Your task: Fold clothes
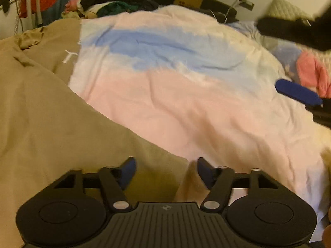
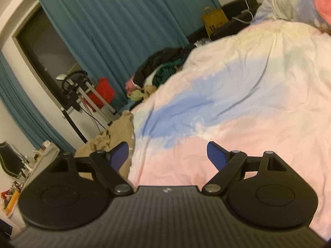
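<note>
Left gripper [image 1: 166, 170] spread, empty, hovering over the near edge of the tan garment [image 1: 41, 124], likely lining up a grab. Garment: soft matte cotton, rumpled, draped on the left of the pink-and-blue duvet [image 1: 175, 95]. Right gripper [image 2: 167, 155] also spread, empty, above the crinkled duvet, tan cloth to its left.

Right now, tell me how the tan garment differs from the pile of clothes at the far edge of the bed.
The tan garment is one single-coloured piece spread out close to the open left gripper; the pile of clothes is a heap of black, green and pink pieces, far off. The tan garment bears white lettering; none shows on the pile. Both lie unfolded on the bed.
</note>
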